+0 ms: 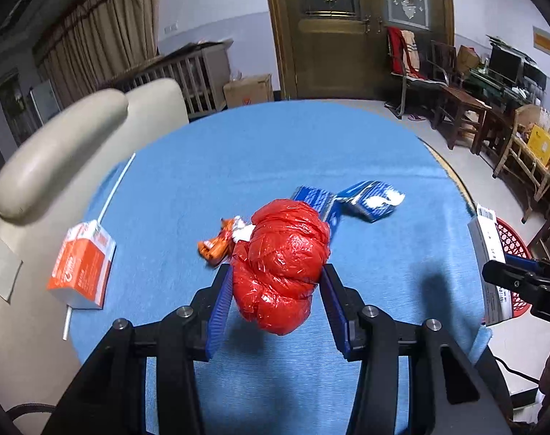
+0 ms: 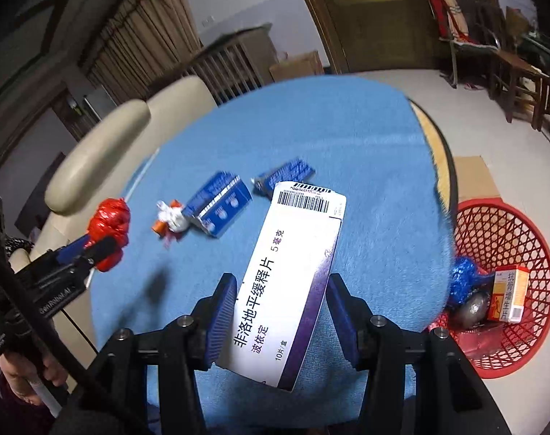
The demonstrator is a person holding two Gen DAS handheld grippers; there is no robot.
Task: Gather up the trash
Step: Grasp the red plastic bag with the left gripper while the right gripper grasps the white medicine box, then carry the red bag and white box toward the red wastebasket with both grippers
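Observation:
My left gripper (image 1: 276, 279) is shut on a crumpled red plastic bag (image 1: 280, 264) and holds it above the blue table (image 1: 275, 152); it also shows in the right wrist view (image 2: 108, 230). My right gripper (image 2: 280, 290) is shut on a white and purple medicine box (image 2: 289, 279), held above the table near its right edge; this box shows in the left wrist view (image 1: 488, 264). A red mesh basket (image 2: 503, 217) stands on the floor to the right, with an orange box (image 2: 510, 291) and other trash inside.
On the table lie an orange and white box (image 1: 81, 264), a white straw (image 1: 115, 185), an orange wrapper (image 1: 220, 243), a blue box (image 2: 219, 208) and a blue packet (image 2: 287, 174). A cream sofa (image 1: 57, 152) borders the table's left side.

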